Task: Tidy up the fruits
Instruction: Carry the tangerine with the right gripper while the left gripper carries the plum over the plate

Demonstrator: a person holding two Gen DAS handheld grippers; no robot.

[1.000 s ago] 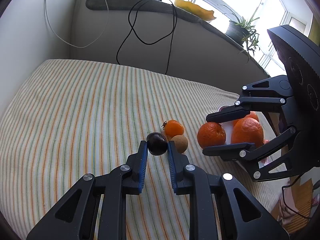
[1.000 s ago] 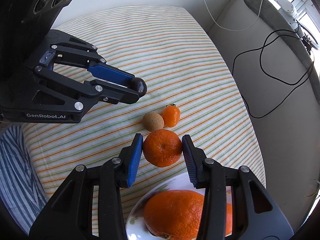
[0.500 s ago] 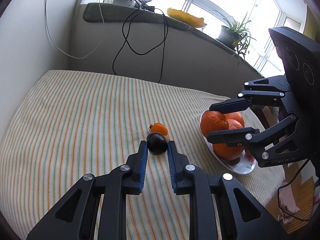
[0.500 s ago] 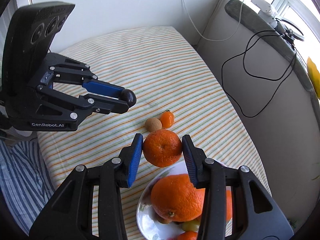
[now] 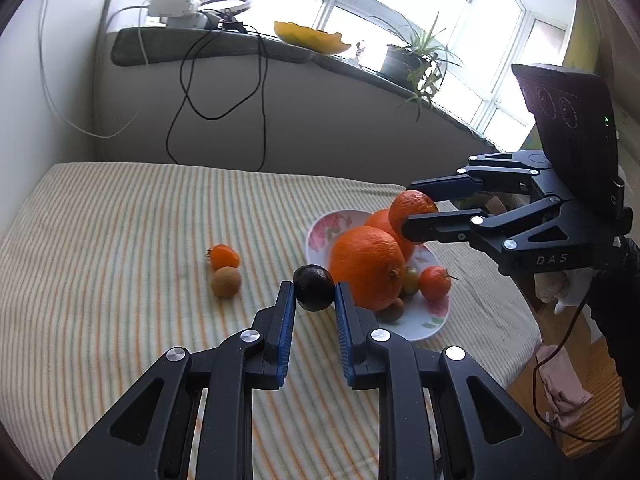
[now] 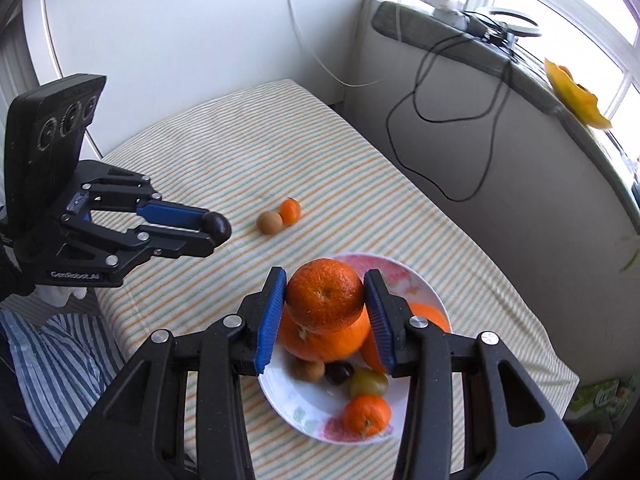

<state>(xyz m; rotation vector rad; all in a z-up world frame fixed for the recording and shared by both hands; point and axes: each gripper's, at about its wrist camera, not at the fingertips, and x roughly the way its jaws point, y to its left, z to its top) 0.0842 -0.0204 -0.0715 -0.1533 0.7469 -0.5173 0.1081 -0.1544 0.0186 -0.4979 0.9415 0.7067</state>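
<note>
Fruits are being gripped: the left gripper (image 5: 315, 294) is pinching a dark plum (image 5: 313, 287) above the striped cloth (image 5: 120, 248), while the right gripper (image 6: 325, 298) is clamping a mandarin (image 6: 325, 295) over the plate (image 6: 304, 404) of oranges (image 5: 366, 266).

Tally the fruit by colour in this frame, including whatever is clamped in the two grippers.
orange fruit: 5
brown fruit: 2
dark fruit: 2
yellow-green fruit: 1
Total: 10
</note>
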